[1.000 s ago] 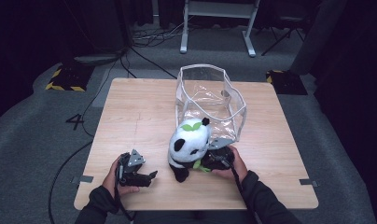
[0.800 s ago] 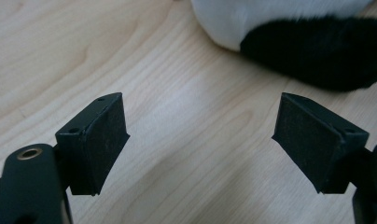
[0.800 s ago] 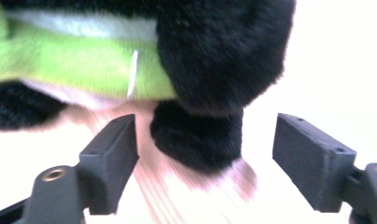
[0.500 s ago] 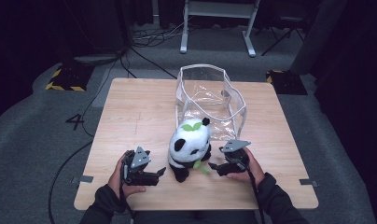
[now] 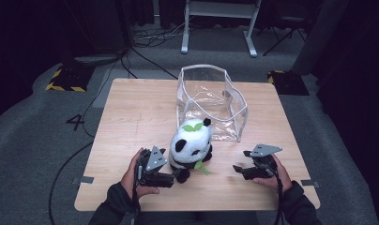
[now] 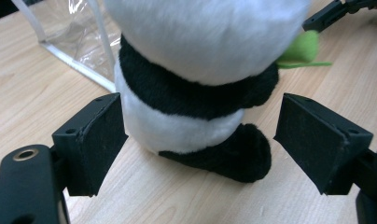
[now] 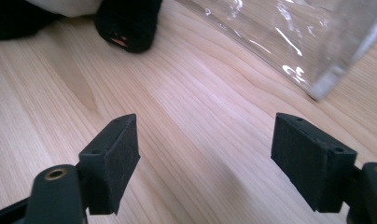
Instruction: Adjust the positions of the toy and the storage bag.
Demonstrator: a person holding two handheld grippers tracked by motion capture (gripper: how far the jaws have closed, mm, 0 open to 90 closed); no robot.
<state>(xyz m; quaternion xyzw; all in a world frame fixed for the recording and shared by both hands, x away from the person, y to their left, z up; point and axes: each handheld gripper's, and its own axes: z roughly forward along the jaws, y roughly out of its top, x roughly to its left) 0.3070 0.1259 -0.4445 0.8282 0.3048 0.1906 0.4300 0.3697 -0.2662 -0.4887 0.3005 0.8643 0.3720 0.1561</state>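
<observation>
A black-and-white plush panda (image 5: pixel 192 145) with a green leaf on its head sits upright on the wooden table (image 5: pixel 140 112), just in front of a clear plastic bag (image 5: pixel 211 103). My left gripper (image 5: pixel 171 176) is at the panda's left side, low by its foot. In the left gripper view the left gripper (image 6: pixel 200 126) stands open around the panda (image 6: pixel 196 79); one pad is close to the white belly and the other is apart from it. My right gripper (image 5: pixel 240 161) is open, a hand's width to the right of the panda. Its jaws have just been closing a little, with nothing between them.
The clear bag (image 7: pixel 289 32) stands open-topped behind the panda, its corner near the right gripper (image 7: pixel 207 140). The panda's black foot (image 7: pixel 128 23) lies at that view's top left. The table's front edge runs just behind both hands. Cables and stands are on the floor beyond.
The right gripper has let go of the panda's side and drawn away to the right. The left gripper has moved right, up to the panda, which has stayed put.
</observation>
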